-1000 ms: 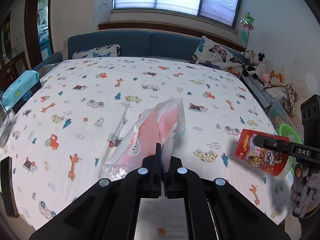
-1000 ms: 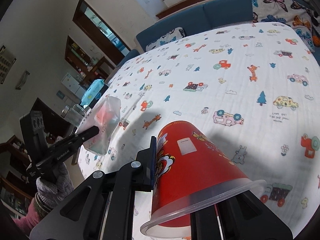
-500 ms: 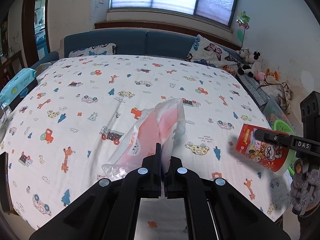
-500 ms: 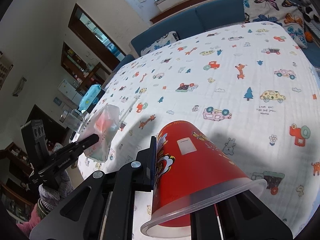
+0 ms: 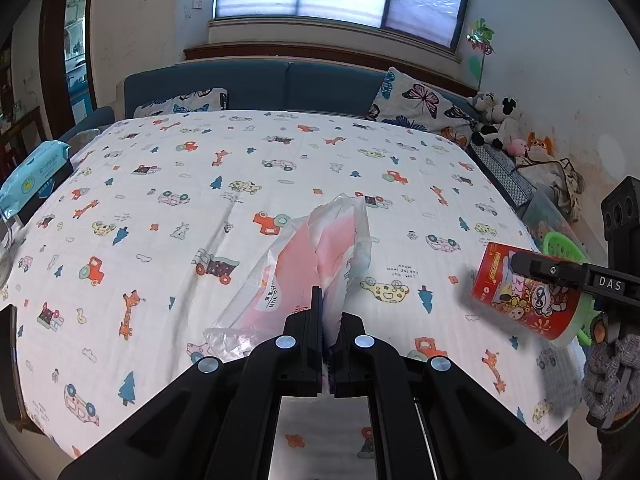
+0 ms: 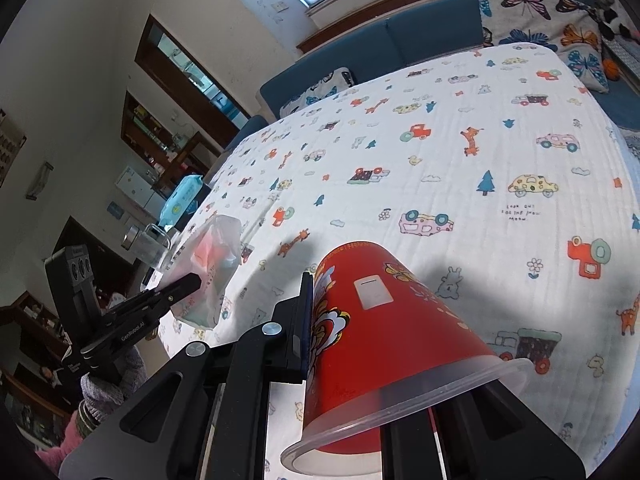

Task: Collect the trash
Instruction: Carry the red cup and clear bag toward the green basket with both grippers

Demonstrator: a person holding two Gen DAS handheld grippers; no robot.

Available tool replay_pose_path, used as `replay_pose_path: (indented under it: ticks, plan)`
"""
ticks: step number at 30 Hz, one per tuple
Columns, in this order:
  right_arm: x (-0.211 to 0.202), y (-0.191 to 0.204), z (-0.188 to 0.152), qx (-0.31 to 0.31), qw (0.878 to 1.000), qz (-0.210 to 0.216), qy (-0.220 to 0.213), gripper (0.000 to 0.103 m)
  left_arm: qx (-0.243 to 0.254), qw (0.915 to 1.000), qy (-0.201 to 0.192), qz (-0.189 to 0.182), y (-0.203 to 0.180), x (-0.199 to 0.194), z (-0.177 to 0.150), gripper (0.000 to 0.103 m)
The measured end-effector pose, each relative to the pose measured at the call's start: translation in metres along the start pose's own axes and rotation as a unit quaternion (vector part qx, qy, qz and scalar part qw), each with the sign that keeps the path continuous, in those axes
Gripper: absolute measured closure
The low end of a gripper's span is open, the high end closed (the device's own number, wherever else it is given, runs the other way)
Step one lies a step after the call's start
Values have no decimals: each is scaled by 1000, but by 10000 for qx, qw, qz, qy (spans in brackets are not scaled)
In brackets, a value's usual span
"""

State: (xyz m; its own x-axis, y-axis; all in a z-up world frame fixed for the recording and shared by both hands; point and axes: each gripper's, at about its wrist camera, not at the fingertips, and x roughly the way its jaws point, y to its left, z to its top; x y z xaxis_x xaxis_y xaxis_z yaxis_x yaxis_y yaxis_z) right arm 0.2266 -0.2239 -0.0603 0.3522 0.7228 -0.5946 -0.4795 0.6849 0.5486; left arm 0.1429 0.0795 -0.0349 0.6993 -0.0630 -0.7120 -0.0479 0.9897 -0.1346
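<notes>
My left gripper (image 5: 328,312) is shut on a crumpled clear and pink plastic bag (image 5: 308,264), held above the table; bag (image 6: 208,268) and left gripper (image 6: 188,284) also show at the left of the right wrist view. My right gripper (image 6: 384,320) is shut on a red paper cup (image 6: 384,340) with a clear lid, held on its side with the lid toward the camera. The cup (image 5: 524,296) and right gripper (image 5: 520,264) show at the right of the left wrist view, over the table's right front corner.
The table (image 5: 200,184) wears a white cloth with cartoon cars and animals. A blue wipes pack (image 5: 34,176) lies at its left edge. A blue sofa (image 5: 280,84) with butterfly cushions stands behind. Plush toys (image 5: 500,120) and a green basket (image 5: 564,244) are at the right.
Both grippers have pulled back and risen a little from the table, each keeping its hold. More of the table's near edge shows now.
</notes>
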Motion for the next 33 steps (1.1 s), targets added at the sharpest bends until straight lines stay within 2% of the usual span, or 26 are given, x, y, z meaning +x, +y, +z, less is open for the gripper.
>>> replay_pose_path:
  ticks: [33]
  plan:
    - [-30, -15, -8, 232, 9994, -70, -261, 92, 212, 9996, -41, -201, -28, -3, 0, 101]
